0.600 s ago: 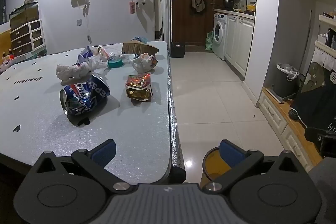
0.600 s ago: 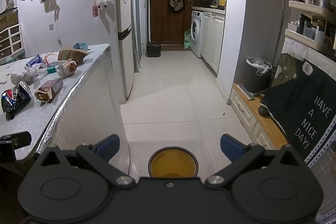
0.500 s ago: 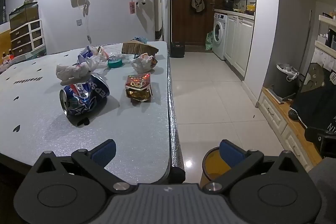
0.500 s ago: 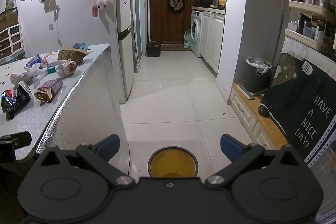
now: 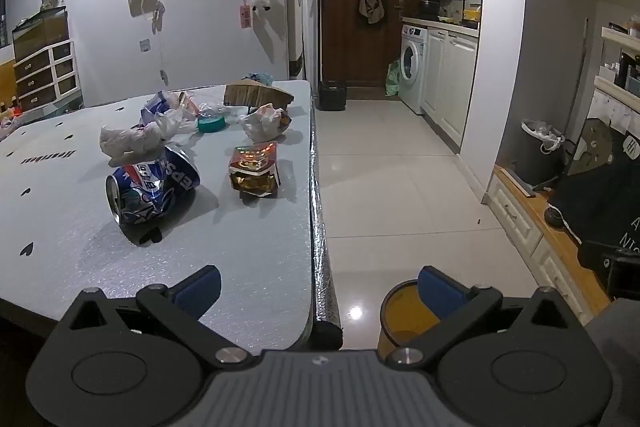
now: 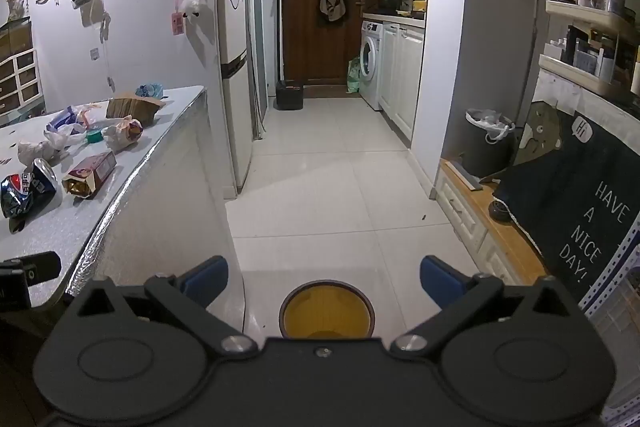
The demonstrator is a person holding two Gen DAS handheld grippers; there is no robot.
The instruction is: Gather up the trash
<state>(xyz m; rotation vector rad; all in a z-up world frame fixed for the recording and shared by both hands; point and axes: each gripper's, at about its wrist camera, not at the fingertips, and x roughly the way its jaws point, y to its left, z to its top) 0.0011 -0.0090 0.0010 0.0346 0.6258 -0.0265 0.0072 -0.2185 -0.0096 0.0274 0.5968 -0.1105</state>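
On the grey pebbled surface (image 5: 248, 259) lie a crushed blue can (image 5: 152, 187), a shiny torn snack box (image 5: 254, 167) and crumpled plastic wrappers (image 5: 132, 141). Left gripper (image 5: 318, 285) and right gripper (image 6: 324, 277) gape empty; a round yellow-lined bin (image 6: 326, 311) sits on the glossy tiled floor.

The room is dim, with a pale tiled floor (image 6: 320, 187). A dark wooden door (image 6: 316, 7) stands at the far end, and a washing machine (image 6: 370, 65) is beside it.
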